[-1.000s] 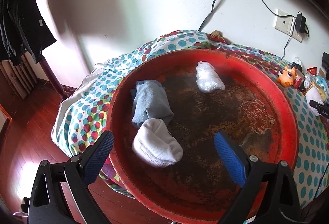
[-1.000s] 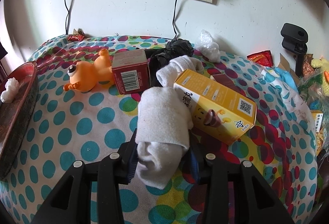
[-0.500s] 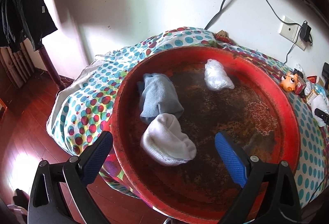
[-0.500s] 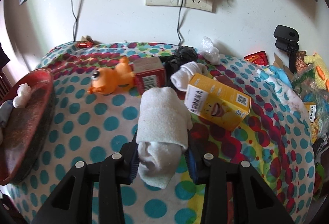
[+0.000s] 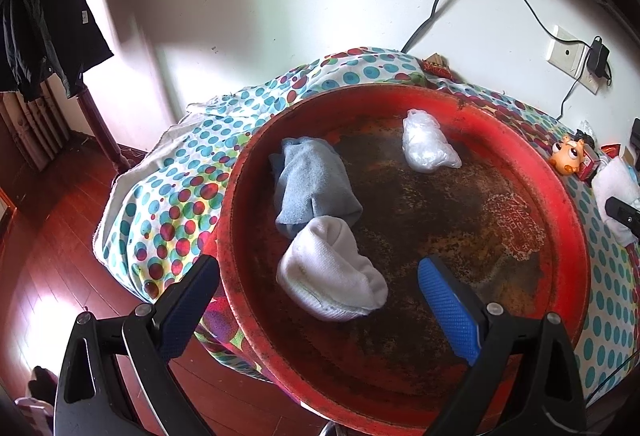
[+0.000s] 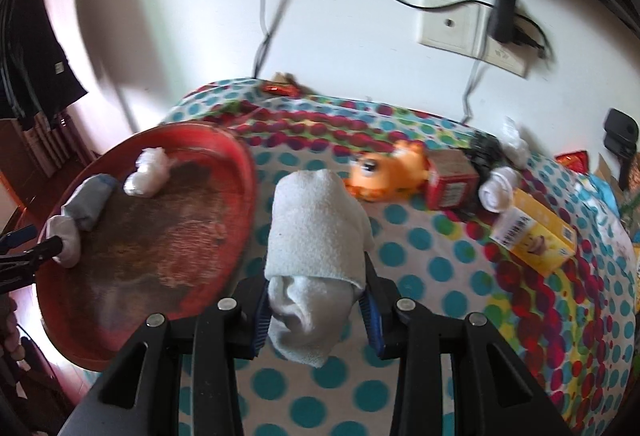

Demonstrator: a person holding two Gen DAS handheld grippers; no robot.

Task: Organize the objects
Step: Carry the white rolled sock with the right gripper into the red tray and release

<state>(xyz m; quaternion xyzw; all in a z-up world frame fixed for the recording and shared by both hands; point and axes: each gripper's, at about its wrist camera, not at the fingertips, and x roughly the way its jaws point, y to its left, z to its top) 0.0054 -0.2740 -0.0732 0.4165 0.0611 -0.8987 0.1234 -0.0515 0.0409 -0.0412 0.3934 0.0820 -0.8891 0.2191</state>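
Observation:
A round red tray (image 5: 568, 195) sits on the polka-dot cloth (image 5: 180, 187). In it lie a grey-blue sock roll (image 5: 312, 187), a white sock roll (image 5: 328, 272) and a clear plastic bundle (image 5: 426, 147). My left gripper (image 5: 316, 296) is open, its fingers either side of the white roll at the tray's near rim. My right gripper (image 6: 316, 300) is shut on a rolled white sock (image 6: 316, 236), held above the cloth just right of the tray (image 6: 240, 171).
On the cloth to the right lie an orange toy (image 6: 384, 175), a red box (image 6: 452, 183), another white sock roll (image 6: 498, 189) and a yellow box (image 6: 536, 236). Wall sockets (image 6: 452, 23) and cables are behind. The wooden floor (image 5: 48, 236) drops off left.
My right gripper has carried the white sock left, away from the boxes and toward the red tray. My left gripper has drawn back slightly and stayed open.

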